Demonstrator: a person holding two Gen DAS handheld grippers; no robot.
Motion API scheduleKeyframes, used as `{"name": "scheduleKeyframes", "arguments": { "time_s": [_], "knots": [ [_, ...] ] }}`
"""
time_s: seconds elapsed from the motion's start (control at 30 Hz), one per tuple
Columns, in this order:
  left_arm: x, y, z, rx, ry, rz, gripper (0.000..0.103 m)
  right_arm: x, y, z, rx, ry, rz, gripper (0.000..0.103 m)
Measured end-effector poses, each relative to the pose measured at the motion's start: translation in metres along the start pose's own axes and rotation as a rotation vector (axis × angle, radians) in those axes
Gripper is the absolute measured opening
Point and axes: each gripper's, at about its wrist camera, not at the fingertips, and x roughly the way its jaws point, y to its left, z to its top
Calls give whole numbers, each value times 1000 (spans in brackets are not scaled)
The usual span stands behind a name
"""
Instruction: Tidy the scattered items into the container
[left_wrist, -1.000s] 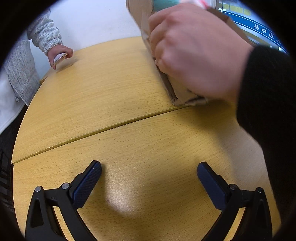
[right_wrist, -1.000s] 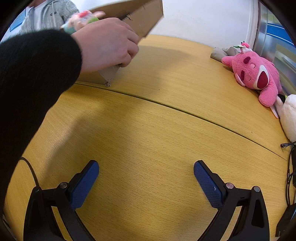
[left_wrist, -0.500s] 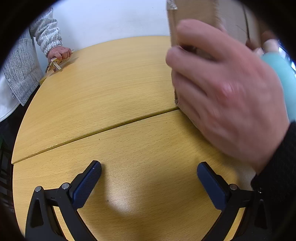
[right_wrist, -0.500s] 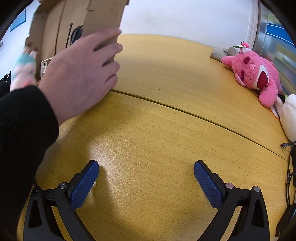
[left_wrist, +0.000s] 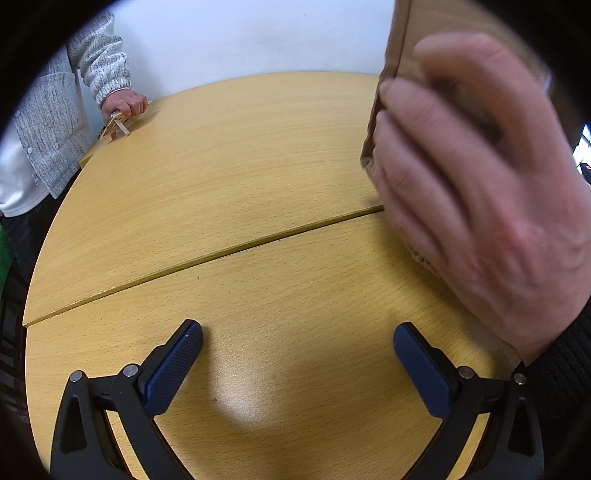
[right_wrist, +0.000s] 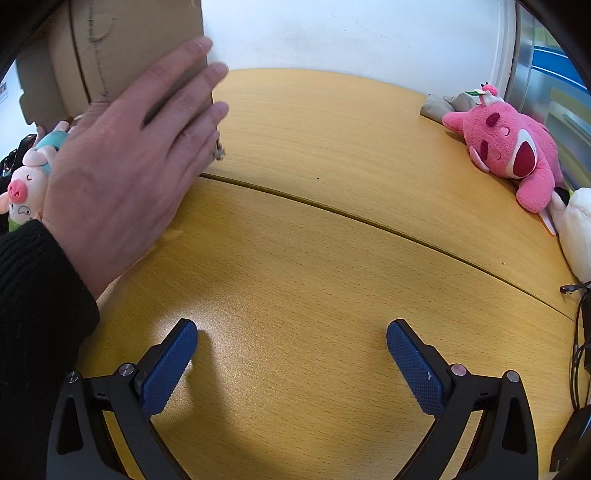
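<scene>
A brown cardboard box (right_wrist: 122, 55) stands on the wooden table, with a bare hand (right_wrist: 122, 184) pressed flat on its side; it also shows at the right of the left wrist view (left_wrist: 402, 44). A pink plush bear (right_wrist: 506, 144) lies at the table's far right, beside a white plush toy (right_wrist: 576, 229). A small pig plush with a teal hood (right_wrist: 29, 177) shows at the far left behind the hand. My left gripper (left_wrist: 297, 350) and right gripper (right_wrist: 291, 347) are both open and empty, low over the table.
A second person in a grey cardigan (left_wrist: 48, 122) stands at the far left edge, hand on a phone (left_wrist: 114, 123). A seam (left_wrist: 207, 258) crosses the table. Black cables (right_wrist: 580, 332) lie at the right edge. A white wall is behind.
The hand has tipped the cardboard box from tilted to upright on the table and now lies flat against its side. The pig plush has come out beside the box. Both grippers stayed still.
</scene>
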Motion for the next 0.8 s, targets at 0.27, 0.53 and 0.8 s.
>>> {"name": "scheduleKeyframes", "arguments": {
  "time_s": [0.27,0.53,0.8],
  "knots": [
    [0,0,0,1,0,0,103,0,0,0,0,1,0,103],
    [0,0,-1,2,0,-1,103,0,0,0,-1,1,0,103],
    [-1,0,-2,2,0,-1,103,0,0,0,-1,1,0,103]
  ]
}}
